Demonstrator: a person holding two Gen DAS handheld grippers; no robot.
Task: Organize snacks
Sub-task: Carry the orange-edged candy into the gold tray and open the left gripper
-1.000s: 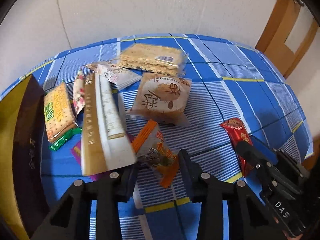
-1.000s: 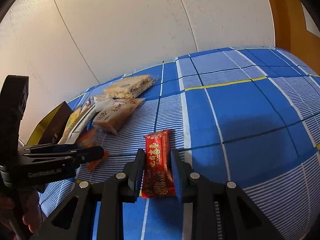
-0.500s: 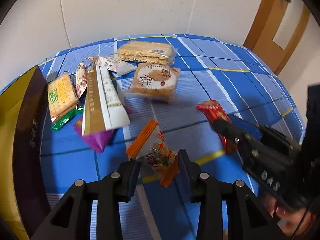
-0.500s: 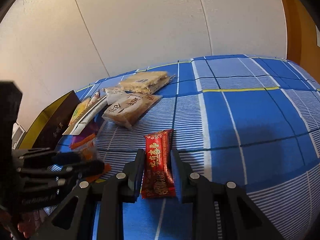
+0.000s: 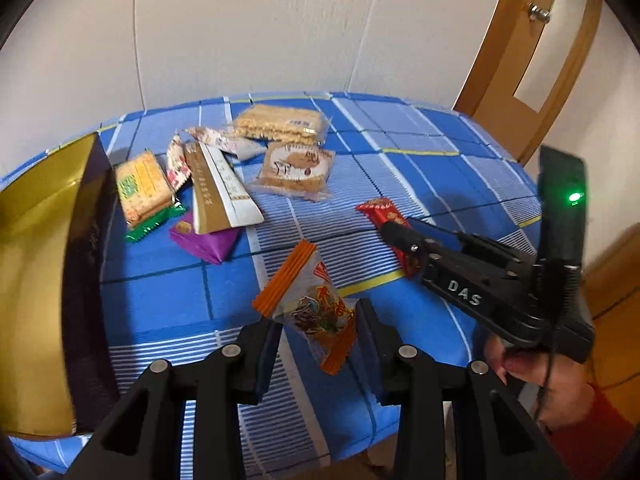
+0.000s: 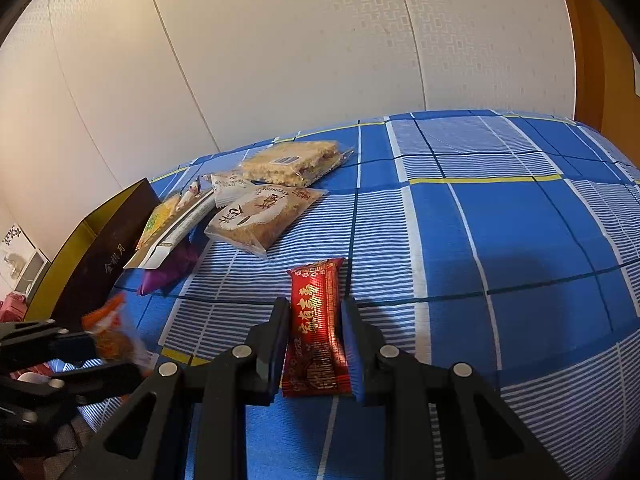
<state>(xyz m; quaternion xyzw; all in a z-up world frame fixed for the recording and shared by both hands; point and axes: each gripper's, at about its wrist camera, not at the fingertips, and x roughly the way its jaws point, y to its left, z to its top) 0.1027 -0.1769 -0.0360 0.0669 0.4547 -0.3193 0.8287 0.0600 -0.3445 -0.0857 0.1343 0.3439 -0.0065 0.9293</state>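
1. Between the fingers of the left gripper (image 5: 316, 332) hangs an orange-edged snack packet (image 5: 310, 308), pinched by both pads and lifted clear of the blue checked tablecloth (image 5: 420, 168); its clear middle carries orange characters too small to read
2. Between the fingers of the right gripper (image 6: 316, 336) sits a red foil snack bar (image 6: 316, 324), clamped from both sides and lying along the cloth, with gold Chinese characters down its length that I cannot make out
3. Seen from the left wrist, the right gripper's black body bears the white letters "DAS", a green light glows on the unit behind it, and a hand (image 5: 532, 376) with a red sleeve grips it
4. Farther back the other snacks lie in a loose cluster: a round brown cake in a clear pack (image 5: 296, 170) with large brush characters, a clear pack of pale wafers (image 5: 282, 124) with a small label, a long white-and-gold sachet (image 5: 218, 192) resting on a purple packet (image 5: 206, 242), and a yellow cracker pack (image 5: 140, 188) with green print on a green wrapper
5. At the left edge stands an open dark box (image 6: 104, 260) with a gold lining, with gold characters on its outer wall
6. Behind the table are a pale wall and a wooden door (image 5: 516, 52)
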